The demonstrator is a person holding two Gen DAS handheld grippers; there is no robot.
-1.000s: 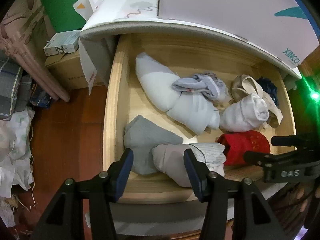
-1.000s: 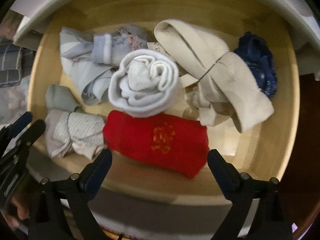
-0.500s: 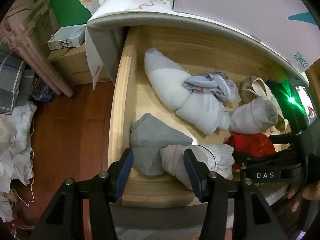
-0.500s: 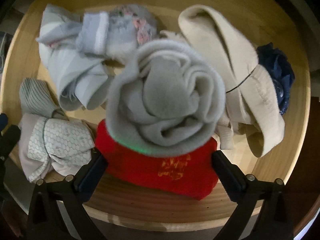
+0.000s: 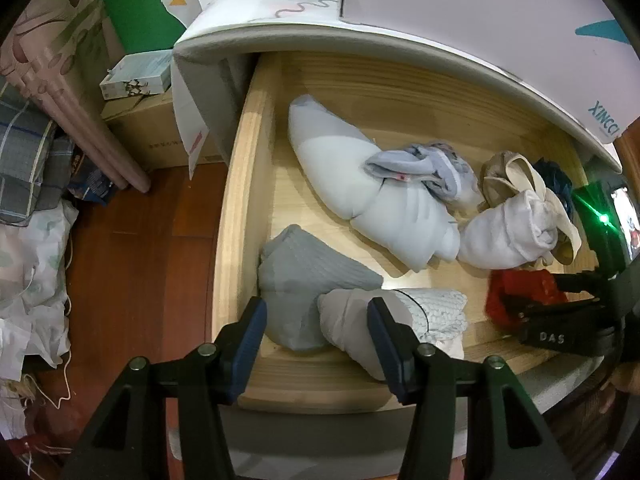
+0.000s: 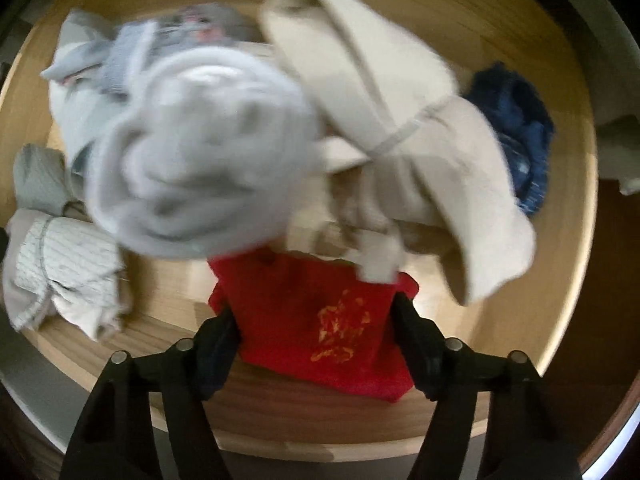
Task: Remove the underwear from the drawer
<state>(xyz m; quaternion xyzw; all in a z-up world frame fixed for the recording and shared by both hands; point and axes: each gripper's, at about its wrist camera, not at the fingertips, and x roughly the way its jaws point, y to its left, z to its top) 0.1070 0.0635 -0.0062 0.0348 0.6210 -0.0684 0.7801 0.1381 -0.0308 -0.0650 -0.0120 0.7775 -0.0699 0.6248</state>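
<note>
One red folded underwear (image 6: 320, 320), gold print

Black gripper (image 5: 316, 336), blue pads (image 5: 250, 330)

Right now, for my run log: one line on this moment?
right tongs: just closing on red roll | left tongs: open, above drawer | nothing out yet

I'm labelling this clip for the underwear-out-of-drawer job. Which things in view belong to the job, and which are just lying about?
In the job:
- drawer
- red underwear, between the right gripper's just-closed jaws
- other rolled underwear

Lying about:
- cardboard box
- small carton
- pile of cloth
</note>
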